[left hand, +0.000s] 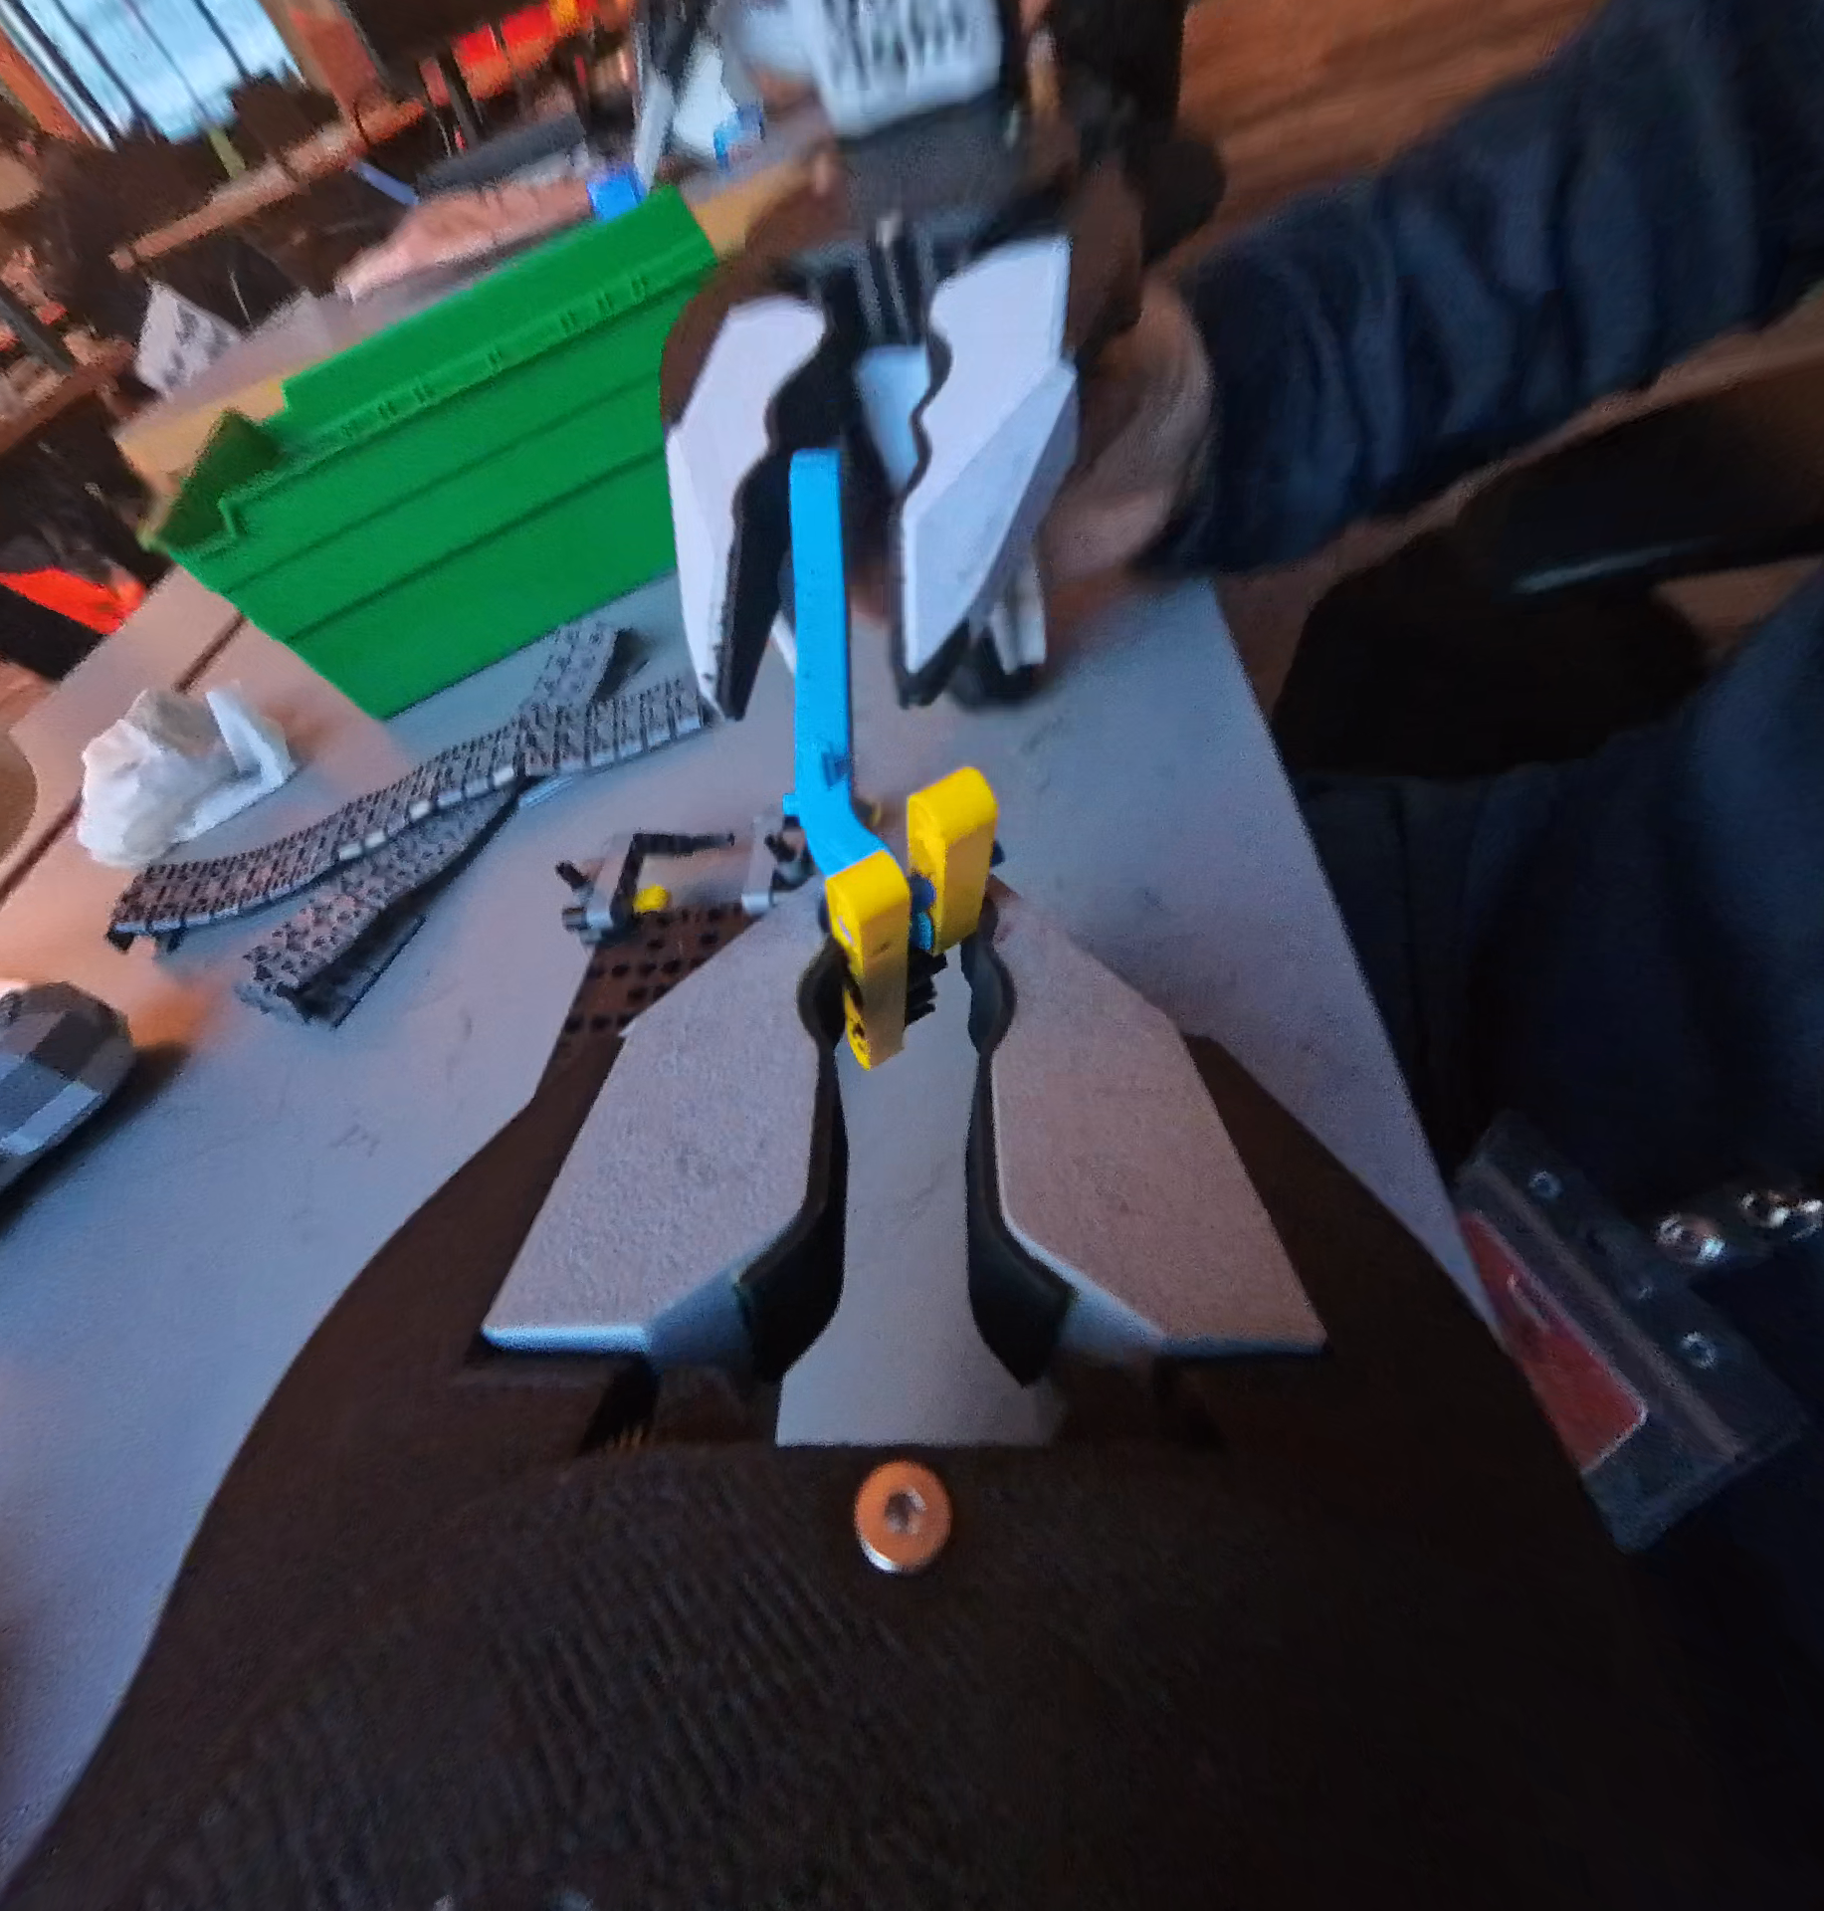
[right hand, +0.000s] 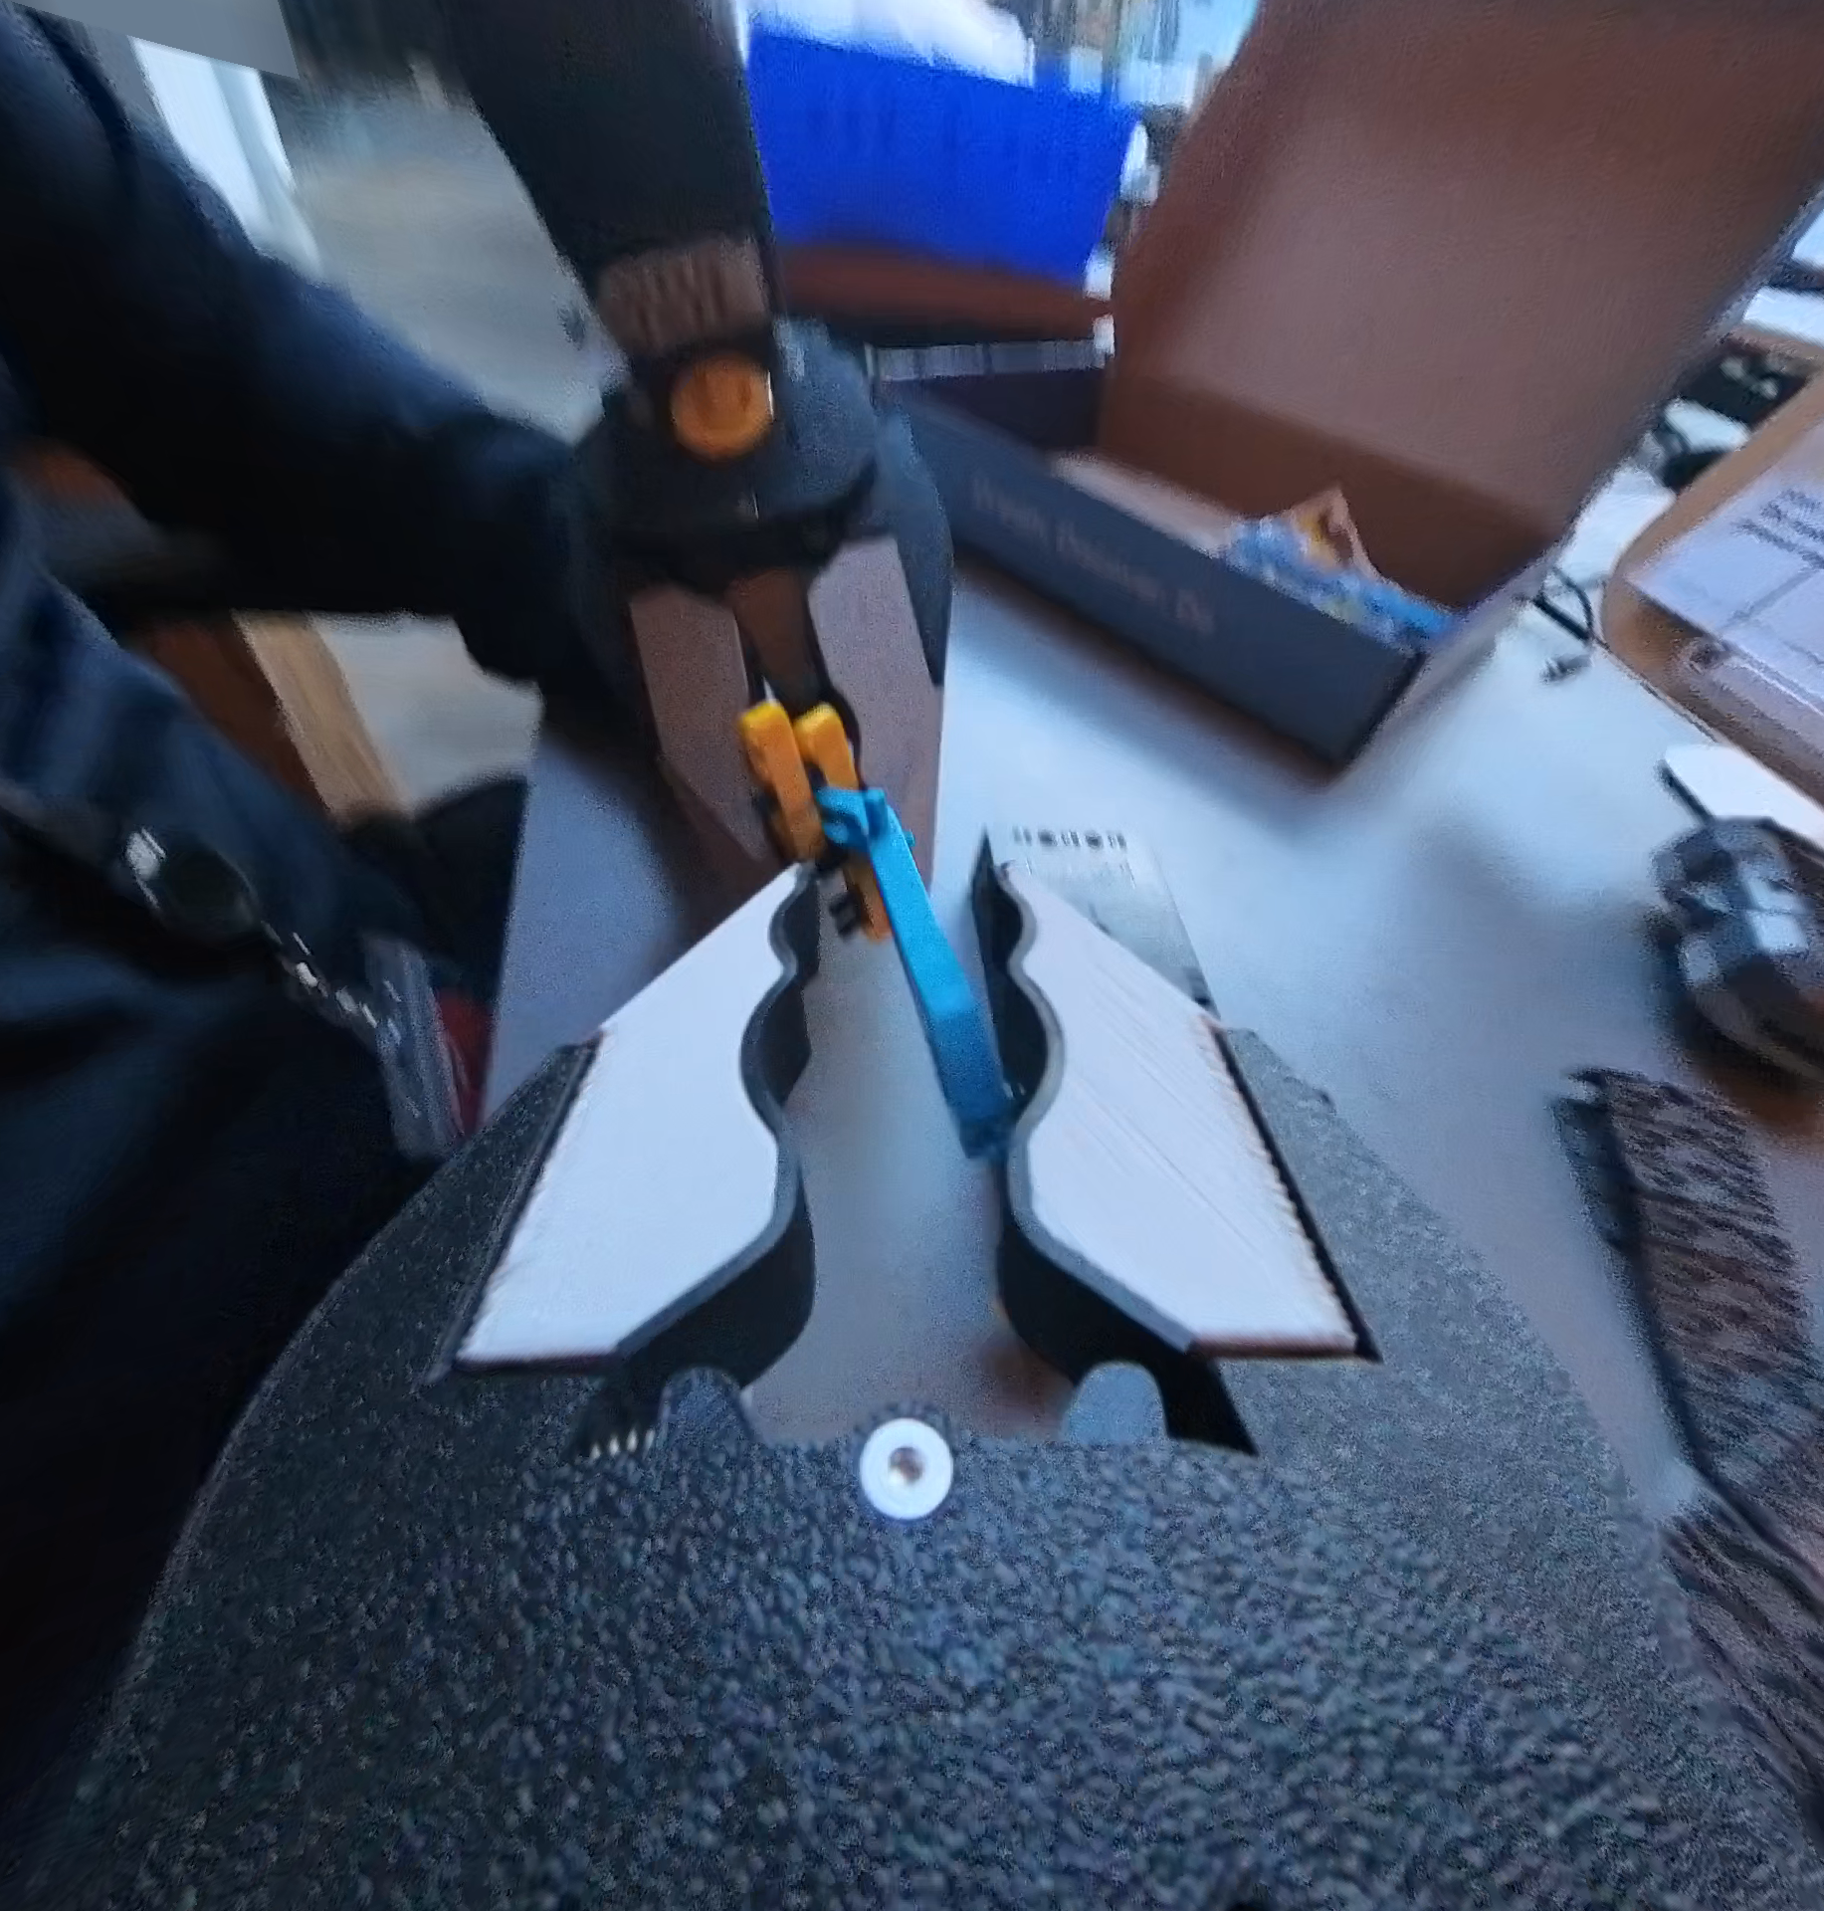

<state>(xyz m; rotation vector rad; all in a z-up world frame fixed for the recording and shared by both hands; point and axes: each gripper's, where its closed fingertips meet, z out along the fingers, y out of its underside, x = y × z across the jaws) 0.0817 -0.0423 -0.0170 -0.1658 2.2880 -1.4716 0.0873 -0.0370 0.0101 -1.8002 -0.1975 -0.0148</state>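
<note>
My left gripper [left hand: 902, 951] is shut on a small building-toy assembly: two yellow beams [left hand: 866, 931] joined by a pin, with a long blue beam [left hand: 820, 641] sticking out ahead. It holds this above the grey table [left hand: 266, 1189]. My right gripper [right hand: 892, 879] faces it and is open. The blue beam [right hand: 938, 972] lies between its jaws and leans on the inner side of the right finger [right hand: 1124, 1117]. In the left wrist view the right gripper [left hand: 825, 672] straddles the blue beam. In the right wrist view the left gripper [right hand: 814, 807] grips the yellow beams [right hand: 788, 776].
A green bin [left hand: 452, 465] stands at the back left, with dark track strips [left hand: 401, 827], a crumpled white bag [left hand: 173, 765] and a small grey part assembly [left hand: 659, 879] before it. A cardboard box [right hand: 1404, 259], a dark box of parts [right hand: 1176, 610] and a person's dark sleeve [left hand: 1507, 341] are near. Less than 4 cm separates the two grippers' tips.
</note>
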